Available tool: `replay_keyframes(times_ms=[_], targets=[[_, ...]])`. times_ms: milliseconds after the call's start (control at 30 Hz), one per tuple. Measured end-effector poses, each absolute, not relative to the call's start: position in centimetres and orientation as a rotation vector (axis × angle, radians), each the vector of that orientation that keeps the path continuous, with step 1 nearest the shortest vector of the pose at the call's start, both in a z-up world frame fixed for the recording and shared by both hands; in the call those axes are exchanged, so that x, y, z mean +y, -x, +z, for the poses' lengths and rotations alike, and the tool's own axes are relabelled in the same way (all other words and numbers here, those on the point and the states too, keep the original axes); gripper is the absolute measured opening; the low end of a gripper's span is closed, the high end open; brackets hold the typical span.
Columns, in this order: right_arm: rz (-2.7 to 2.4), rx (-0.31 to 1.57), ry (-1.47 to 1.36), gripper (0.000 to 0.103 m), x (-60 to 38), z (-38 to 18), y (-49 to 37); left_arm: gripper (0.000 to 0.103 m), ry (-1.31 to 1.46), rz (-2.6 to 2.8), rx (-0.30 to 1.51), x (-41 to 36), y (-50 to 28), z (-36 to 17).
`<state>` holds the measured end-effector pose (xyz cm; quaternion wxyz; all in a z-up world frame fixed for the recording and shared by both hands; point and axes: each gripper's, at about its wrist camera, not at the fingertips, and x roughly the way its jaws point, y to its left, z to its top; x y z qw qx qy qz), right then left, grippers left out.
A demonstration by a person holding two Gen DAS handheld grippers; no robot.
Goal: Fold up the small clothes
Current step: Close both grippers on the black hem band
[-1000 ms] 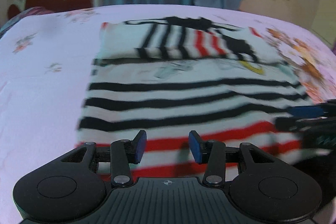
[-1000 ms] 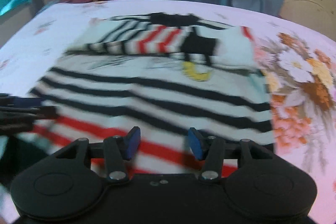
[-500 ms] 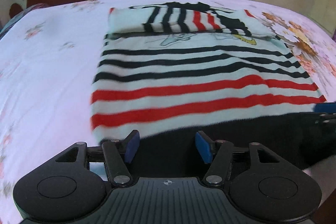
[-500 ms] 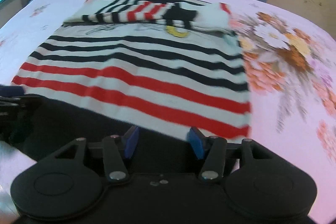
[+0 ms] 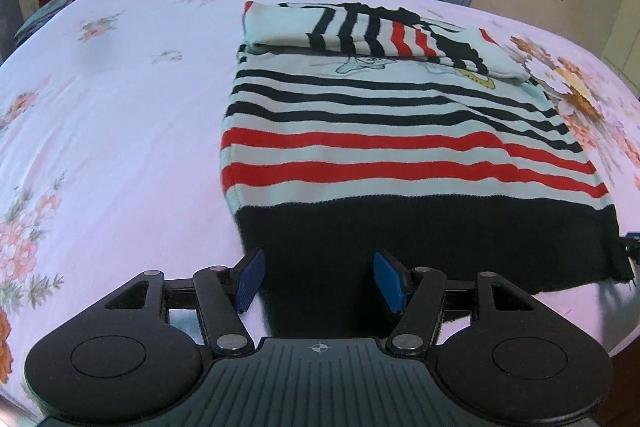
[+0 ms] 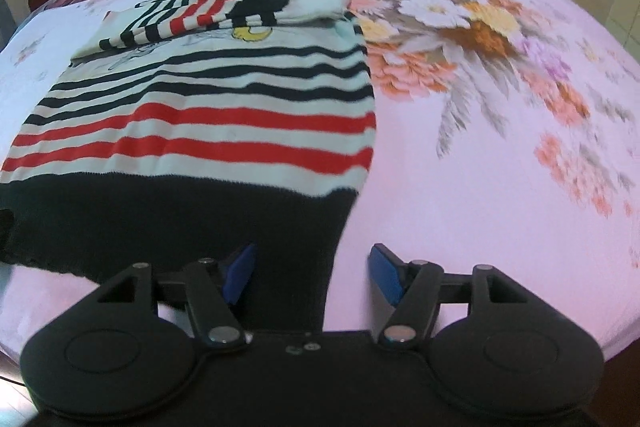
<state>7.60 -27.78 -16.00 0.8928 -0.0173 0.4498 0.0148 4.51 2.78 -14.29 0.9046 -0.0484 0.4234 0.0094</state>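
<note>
Left wrist view: left gripper hovering with jaws spread, gripping nothing. Sweater lying flat on bed, sleeves folded over far end; black hem sitting straight ahead, near-left corner between fingers.

Right wrist view: right gripper also spread, empty. Hem's near-right corner lying between fingers, left of centre. Long axis running away from both; each gripper nearer own corner.

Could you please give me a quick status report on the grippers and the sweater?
Left gripper open, right gripper open, both at the black hem. Sweater flat on the bed, sleeves folded across top. Nothing in the way.
</note>
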Motion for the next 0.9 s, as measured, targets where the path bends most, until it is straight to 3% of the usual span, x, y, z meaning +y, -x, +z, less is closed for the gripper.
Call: replay_keyframes(times_ms=[167,233,467,567,633,667,900], targets=[[0.041,0.947,-0.008,0.062,-28.0,-16.1,-6.9,0.06,0.186,0.046,0.905,4.3,-4.1,-15.1],[0.048,0.953,-0.023,0.05,-28.0,-16.2,-6.9,0.06,0.203,0.04,0.907,4.5,-4.0,-15.5],[0.072,0.98,-0.066,0.037,-27.8,-16.2,-7.2,0.06,0.256,-0.033,0.951,4.3,-4.7,-15.6],[0.084,0.999,-0.089,0.028,-27.9,-16.2,-7.5,0.035,0.272,-0.072,0.974,4.3,-5.1,-15.7],[0.097,1.01,-0.115,0.012,-28.0,-16.2,-7.7,0.019,0.309,-0.095,0.987,4.6,-5.6,-15.8],[0.112,1.016,-0.132,0.012,-28.0,-16.2,-7.8,0.012,0.327,-0.103,0.991,4.8,-5.9,-15.7],[0.185,0.935,-0.194,0.011,-28.1,-13.8,-8.5,0.011,0.35,-0.164,0.892,4.5,-7.4,-12.7]])
